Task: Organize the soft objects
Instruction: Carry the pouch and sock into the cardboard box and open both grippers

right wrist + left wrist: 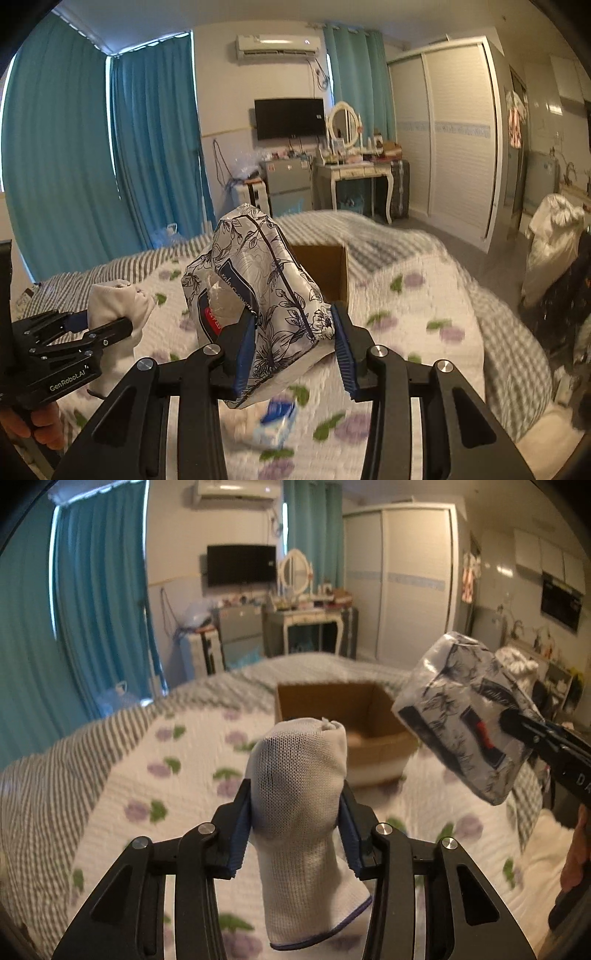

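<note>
My left gripper (295,805) is shut on a white knit glove (299,797) and holds it upright above the bed; it also shows in the right wrist view (110,325) at the left. My right gripper (293,332) is shut on a floral tissue pack (258,291) wrapped in plastic, held in the air; the pack shows in the left wrist view (469,716) at the right. An open cardboard box (332,709) stands on the bed behind both objects, its open side toward me. In the right wrist view the box (325,269) is partly hidden by the pack.
The bed has a quilt with purple flowers (147,775) and a grey striped blanket (44,794). A small blue and white packet (277,421) lies on the quilt below my right gripper. Teal curtains, a dresser and a wardrobe stand beyond the bed.
</note>
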The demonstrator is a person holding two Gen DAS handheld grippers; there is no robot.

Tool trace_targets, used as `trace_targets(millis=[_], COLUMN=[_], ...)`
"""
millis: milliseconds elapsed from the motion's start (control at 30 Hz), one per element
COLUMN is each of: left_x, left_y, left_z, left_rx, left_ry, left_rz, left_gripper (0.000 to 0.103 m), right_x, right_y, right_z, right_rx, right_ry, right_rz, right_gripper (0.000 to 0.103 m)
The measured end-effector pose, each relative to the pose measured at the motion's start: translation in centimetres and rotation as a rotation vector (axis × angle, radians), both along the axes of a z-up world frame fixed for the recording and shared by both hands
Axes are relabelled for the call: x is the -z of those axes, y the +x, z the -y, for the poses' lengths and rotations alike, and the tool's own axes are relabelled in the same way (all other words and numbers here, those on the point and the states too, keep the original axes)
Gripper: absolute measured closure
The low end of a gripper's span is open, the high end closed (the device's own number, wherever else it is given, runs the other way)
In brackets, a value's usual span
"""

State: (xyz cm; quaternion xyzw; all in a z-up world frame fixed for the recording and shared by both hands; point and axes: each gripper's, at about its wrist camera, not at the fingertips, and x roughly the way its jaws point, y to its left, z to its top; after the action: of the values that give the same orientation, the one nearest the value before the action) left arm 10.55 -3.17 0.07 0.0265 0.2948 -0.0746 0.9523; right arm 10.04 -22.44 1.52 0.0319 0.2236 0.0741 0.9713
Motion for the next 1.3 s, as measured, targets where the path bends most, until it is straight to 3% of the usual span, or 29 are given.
trace_targets(millis=[167,333,500,700,800,933,1000,1067,1300], left_x=[-2.2,-2.1,0.5,4.8,6.1,6.4,6.1,5.6,1.8], left_y=[4.4,10.1,16.4,22.3,23.3,23.3,23.2,23.3,20.0], left_z=[1.1,2.7,4.3,5.3,5.8,5.9,5.7,5.7,4.4], left_rx=[0.024,0.033,0.053,0.076,0.096,0.076,0.062,0.04,-0.006], left_ry=[-0.022,-0.009,0.009,0.027,0.06,0.087,0.09,0.097,0.12], left_rz=[0.037,0.036,-0.011,-0.073,-0.053,-0.013,0.0,-0.008,0.02], left_gripper=[0.061,0.061,0.061,0.058,0.056,0.031,0.03,0.03,0.03], right_x=[-2.4,-2.5,0.3,7.0,8.6,9.0,8.9,8.7,4.5], right_y=[4.8,10.8,18.0,26.0,27.3,27.8,27.6,27.2,23.0], right_z=[0.3,0.8,1.1,1.0,1.4,1.9,2.6,3.0,3.5], right_rx=[-0.005,0.008,0.029,0.018,0.004,-0.002,-0.011,-0.005,0.014], right_ry=[0.011,0.023,0.028,-0.007,0.007,0.034,0.063,0.084,0.097], right_rz=[0.016,-0.009,-0.085,-0.197,-0.202,-0.215,-0.222,-0.219,-0.15], right_gripper=[0.064,0.064,0.064,0.064,0.064,0.056,0.047,0.031,0.025])
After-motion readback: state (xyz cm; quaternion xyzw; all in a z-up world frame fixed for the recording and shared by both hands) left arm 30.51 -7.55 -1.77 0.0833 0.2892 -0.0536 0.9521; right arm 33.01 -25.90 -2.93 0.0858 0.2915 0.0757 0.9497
